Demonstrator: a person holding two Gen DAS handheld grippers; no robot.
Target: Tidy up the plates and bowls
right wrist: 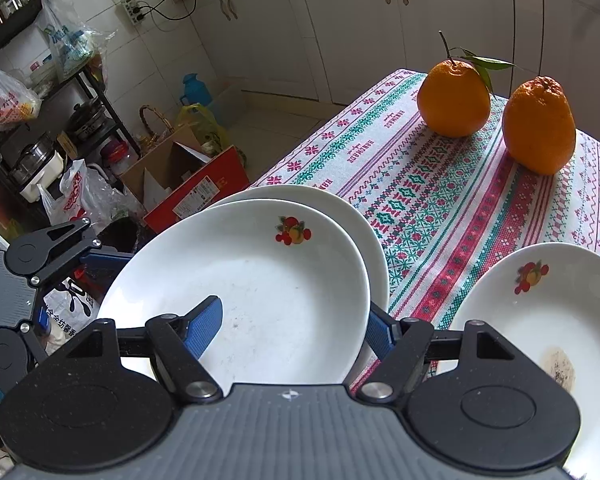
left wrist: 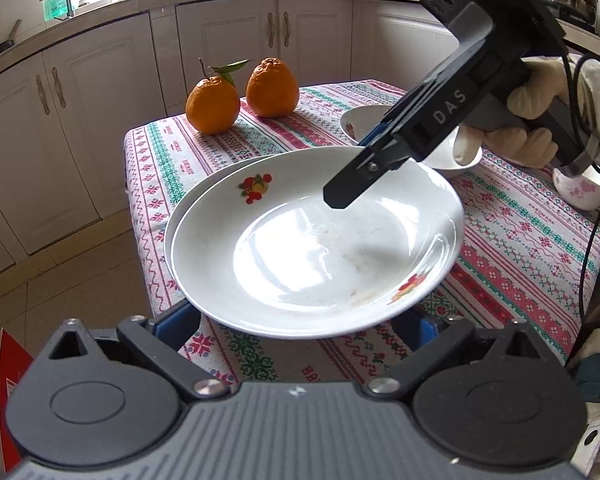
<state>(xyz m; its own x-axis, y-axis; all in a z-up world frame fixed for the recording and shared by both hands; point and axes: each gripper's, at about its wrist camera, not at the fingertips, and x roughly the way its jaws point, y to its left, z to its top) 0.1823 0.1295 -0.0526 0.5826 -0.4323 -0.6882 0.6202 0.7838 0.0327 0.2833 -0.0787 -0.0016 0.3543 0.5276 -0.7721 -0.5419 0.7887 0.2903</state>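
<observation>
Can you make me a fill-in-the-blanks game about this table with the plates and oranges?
1. ___ oranges sit on the tablecloth.
2. The fruit-picture plate lies on top of another white ___.
3. The left orange has green ___ on its stem.
4. The cup has ___ flowers on it.

Missing words: two; plate; leaves; pink.

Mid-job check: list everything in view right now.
plates: two, white, stacked at near corner, top one fruit-decalled
bowl: one, white, fruit decal, stained, right of stack
cup: one, white with pink flowers, far right
oranges: two, orange, far corner
tablecloth: one, red-green patterned, beneath the dishes
box: one, red, floor
left gripper: one, black, blue pads, open at stack's rim
right gripper: one, black, blue pads, open astride top plate's rim
gloved hand: one, cream, holding right gripper
</observation>
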